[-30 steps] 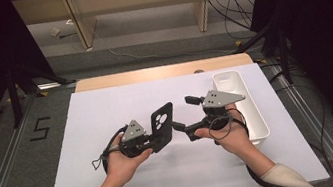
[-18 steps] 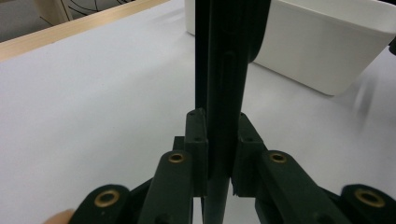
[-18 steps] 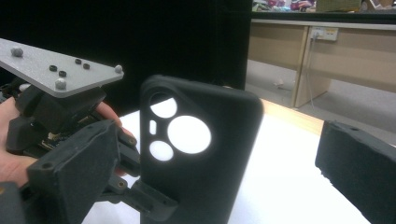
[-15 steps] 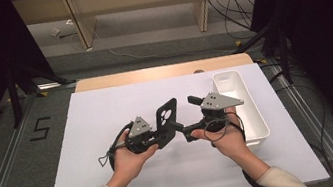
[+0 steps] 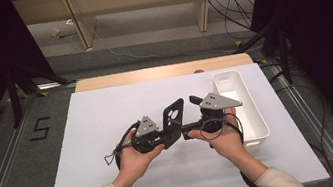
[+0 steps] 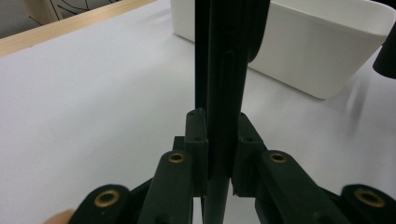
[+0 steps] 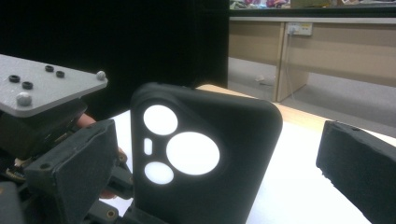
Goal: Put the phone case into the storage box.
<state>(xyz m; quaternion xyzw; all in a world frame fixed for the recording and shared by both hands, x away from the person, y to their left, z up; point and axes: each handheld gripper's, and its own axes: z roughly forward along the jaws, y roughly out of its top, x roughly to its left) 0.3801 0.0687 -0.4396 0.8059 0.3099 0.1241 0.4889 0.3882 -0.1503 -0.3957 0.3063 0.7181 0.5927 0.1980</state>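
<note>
A black phone case [image 5: 174, 115] with round camera holes stands upright above the white table sheet. My left gripper [image 5: 172, 134] is shut on its lower end. In the left gripper view the case [image 6: 224, 70] shows edge-on with both pads pressed on it at my left gripper [image 6: 217, 140]. My right gripper [image 5: 191, 117] faces the case from the right, open. Its jaws have just been opening. In the right gripper view the case [image 7: 201, 154] stands in the gap of my right gripper [image 7: 215, 182], and neither of its fingers [image 7: 359, 172] touches it.
A white plastic bin [image 5: 252, 105] lies along the right side of the sheet, just behind the right hand, and it shows close by as the bin [image 6: 317, 51] in the left gripper view. The sheet [image 5: 107, 113] covers the table top, with a wooden strip [image 5: 151, 73] at the far edge.
The right gripper's jaws have spread a little wider beside the case. The case has tipped slightly more upright in the left gripper. Both hands have stayed almost in place.
</note>
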